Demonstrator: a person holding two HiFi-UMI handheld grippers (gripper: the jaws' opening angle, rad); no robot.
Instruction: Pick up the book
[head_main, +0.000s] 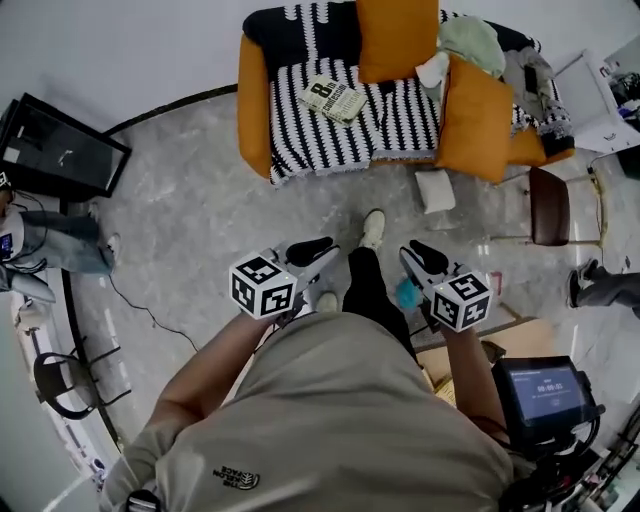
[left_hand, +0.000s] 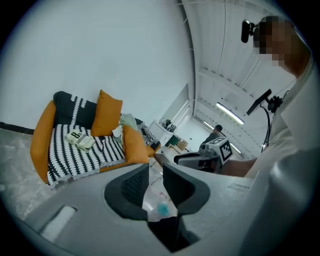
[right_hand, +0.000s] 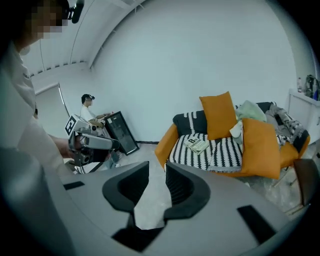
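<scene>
The book (head_main: 333, 98), pale with a big black "8" on its cover, lies flat on the black-and-white striped throw of an orange sofa (head_main: 253, 110) at the far side of the floor. It also shows in the left gripper view as the book (left_hand: 80, 139) and in the right gripper view as the book (right_hand: 198, 144). My left gripper (head_main: 325, 250) and right gripper (head_main: 415, 252) hang side by side over the floor, well short of the sofa. Both point toward it. The left gripper (left_hand: 155, 171) has a narrow gap with nothing in it. The right gripper (right_hand: 157, 172) stands open and empty.
Two orange cushions (head_main: 398, 35) (head_main: 472, 118) and loose clothes (head_main: 470, 42) crowd the sofa's right half. A white pad (head_main: 435, 190) lies on the floor before it, a brown stool (head_main: 549, 205) to its right. A black panel (head_main: 60, 150) leans at left beside a seated person (head_main: 45, 250).
</scene>
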